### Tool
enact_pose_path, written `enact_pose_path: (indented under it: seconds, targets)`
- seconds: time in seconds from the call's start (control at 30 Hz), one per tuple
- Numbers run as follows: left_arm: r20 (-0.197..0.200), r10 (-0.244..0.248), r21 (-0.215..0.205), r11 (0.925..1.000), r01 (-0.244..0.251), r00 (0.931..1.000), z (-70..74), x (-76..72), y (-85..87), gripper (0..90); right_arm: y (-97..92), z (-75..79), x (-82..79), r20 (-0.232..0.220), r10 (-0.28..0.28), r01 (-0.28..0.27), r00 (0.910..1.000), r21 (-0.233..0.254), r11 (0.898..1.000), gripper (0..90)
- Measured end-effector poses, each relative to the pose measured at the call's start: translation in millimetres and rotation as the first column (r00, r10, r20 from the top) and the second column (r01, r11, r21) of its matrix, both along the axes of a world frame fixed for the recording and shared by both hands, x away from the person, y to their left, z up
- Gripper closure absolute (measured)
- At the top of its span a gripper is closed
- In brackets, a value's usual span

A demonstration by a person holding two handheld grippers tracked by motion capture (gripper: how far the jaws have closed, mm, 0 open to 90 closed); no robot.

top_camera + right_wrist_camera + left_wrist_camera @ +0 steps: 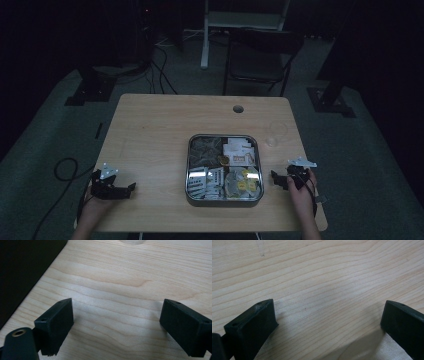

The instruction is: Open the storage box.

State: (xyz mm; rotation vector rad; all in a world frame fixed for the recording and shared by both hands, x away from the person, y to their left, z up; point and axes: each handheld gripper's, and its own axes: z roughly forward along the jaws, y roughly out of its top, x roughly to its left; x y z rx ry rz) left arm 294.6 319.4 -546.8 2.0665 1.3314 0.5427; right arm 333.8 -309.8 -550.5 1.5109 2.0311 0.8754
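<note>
Wooden table (160, 125), dim room. A square metal tray (189, 165) sits right of the table's centre, toward the near edge, split into four compartments packed with small packets and tea bags (239, 152); contents too small to sort further.

Left gripper (131, 187) rests at the near left corner, jaws pointing right toward the tray. Right gripper (273, 176) rests at the near right edge, jaws pointing left toward the tray. Both lie low on or just above the wood; contact cannot be told.

Fingers: in the left gripper view the two black jaws stand wide apart over bare wood grain, nothing between them. Same in the right gripper view: jaws spread, bare wood between, table edge and dark floor to one side. Both released, holding nothing.

Key relation: the tray lies between the two grippers, so each must travel inward. The right gripper is near the tray's right wall; the left is well apart from the left wall, with open table between. Judgement: the right hand is better placed for the near right compartment.

Tray is square, no long axis; its sides run parallel to the table edges.

Forearms enter from the near side, hands gripping from behind, wrists roughly level.
</note>
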Motion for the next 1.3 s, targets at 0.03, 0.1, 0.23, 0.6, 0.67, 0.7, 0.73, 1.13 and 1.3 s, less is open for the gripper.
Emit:
enact_pose_path:
  seconds: [0.03,0.1,0.23,0.6,0.67,0.7,0.73,1.13,1.3]
  targets:
    - [0.000,0.000,0.000,1.0000,0.000,1.0000,0.0,0.0,0.0,0.5,0.0,0.0,0.0,0.000,0.000,0.000,1.0000,0.000,1.000,11.3]
    - [0.000,0.000,0.000,1.0000,0.000,1.0000,0.0,0.0,0.0,0.5,0.0,0.0,0.0,0.000,0.000,0.000,1.0000,0.000,1.000,11.3]
    - [0.000,0.000,0.000,1.0000,0.000,1.0000,0.0,0.0,0.0,0.5,0.0,0.0,0.0,0.000,0.000,0.000,1.0000,0.000,1.000,11.3]
    - [-0.002,-0.001,0.005,1.0000,0.001,1.0000,0.6,1.1,1.9,0.8,0.0,0.0,0.0,-0.001,0.000,0.000,1.0000,0.000,1.000,11.3]
    - [-0.004,-0.003,0.006,1.0000,0.003,1.0000,0.8,1.5,2.1,0.8,0.0,0.0,0.0,0.000,0.000,0.000,1.0000,0.000,1.000,11.3]
    - [-0.003,0.000,0.005,1.0000,0.000,1.0000,0.9,1.6,2.4,0.8,0.0,0.0,0.0,0.000,0.000,0.000,1.0000,0.000,1.000,11.3]
    - [-0.004,0.000,0.005,1.0000,0.000,1.0000,1.1,1.8,2.6,1.5,0.0,0.0,0.0,0.000,0.000,0.000,1.0000,0.000,1.000,11.3]
    - [-0.013,-0.037,0.004,0.9993,0.037,0.9992,1.9,2.2,-1.2,1.5,0.0,0.0,0.0,-0.001,0.000,0.000,1.0000,0.000,1.000,11.3]
    - [-0.012,-0.074,0.011,0.9972,0.074,0.9972,2.2,2.8,-7.9,1.5,0.0,0.0,0.0,-0.001,0.000,0.000,1.0000,0.000,1.000,11.3]
